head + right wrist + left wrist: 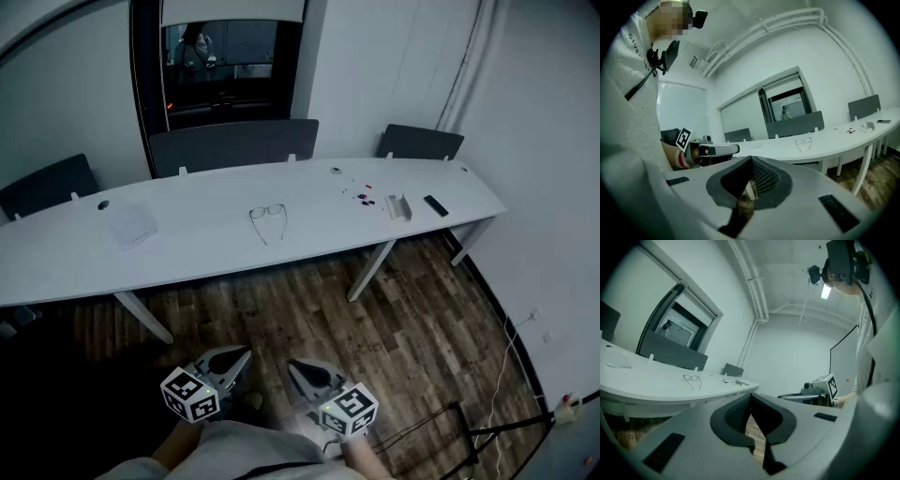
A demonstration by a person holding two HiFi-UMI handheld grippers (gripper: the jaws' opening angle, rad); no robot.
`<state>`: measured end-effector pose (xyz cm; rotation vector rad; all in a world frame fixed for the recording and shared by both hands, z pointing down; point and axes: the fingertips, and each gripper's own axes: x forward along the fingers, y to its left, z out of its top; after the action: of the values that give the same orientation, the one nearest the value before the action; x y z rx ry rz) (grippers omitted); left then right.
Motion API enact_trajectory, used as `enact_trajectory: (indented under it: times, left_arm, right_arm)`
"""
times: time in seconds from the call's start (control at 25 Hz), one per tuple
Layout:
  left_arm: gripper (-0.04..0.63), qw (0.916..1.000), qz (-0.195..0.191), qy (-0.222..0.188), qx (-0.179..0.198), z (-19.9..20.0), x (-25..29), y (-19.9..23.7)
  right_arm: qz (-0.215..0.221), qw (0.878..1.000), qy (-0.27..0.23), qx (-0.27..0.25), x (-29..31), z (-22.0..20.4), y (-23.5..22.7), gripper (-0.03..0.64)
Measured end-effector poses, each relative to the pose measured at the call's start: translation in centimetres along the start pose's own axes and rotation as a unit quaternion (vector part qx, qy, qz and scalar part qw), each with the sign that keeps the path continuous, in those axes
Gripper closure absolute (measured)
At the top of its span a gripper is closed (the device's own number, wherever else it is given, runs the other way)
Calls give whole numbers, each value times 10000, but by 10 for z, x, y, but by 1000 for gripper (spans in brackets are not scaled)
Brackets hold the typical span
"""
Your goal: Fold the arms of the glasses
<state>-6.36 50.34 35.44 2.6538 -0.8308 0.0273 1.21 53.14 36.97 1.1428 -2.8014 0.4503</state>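
A pair of thin-framed glasses lies on the long white table with its arms spread open toward me; it also shows small in the left gripper view and the right gripper view. Both grippers hang low in front of my body, far from the table, over the wooden floor. My left gripper is shut with nothing between its jaws. My right gripper is shut and empty too. Each gripper sees the other: the right gripper from the left one, the left gripper from the right one.
On the table's right part lie a black phone-like slab, a small grey tray and several tiny coloured bits. A crumpled white cloth lies at the left. Dark chairs stand behind the table. Cables and a stand sit at the floor's lower right.
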Motion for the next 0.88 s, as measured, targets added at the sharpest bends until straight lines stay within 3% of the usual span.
enact_trajectory:
  times: [0.48,0.88]
  left_arm:
    - [580,9984,483,-212,219,0,-2,28]
    - [580,9958,848,-339,-20,-9,-3,63]
  right_arm:
    - [-207,9995,-153,-187,5,4,-15,598]
    - [-241,9992,-321,-57,29,6,-31,598]
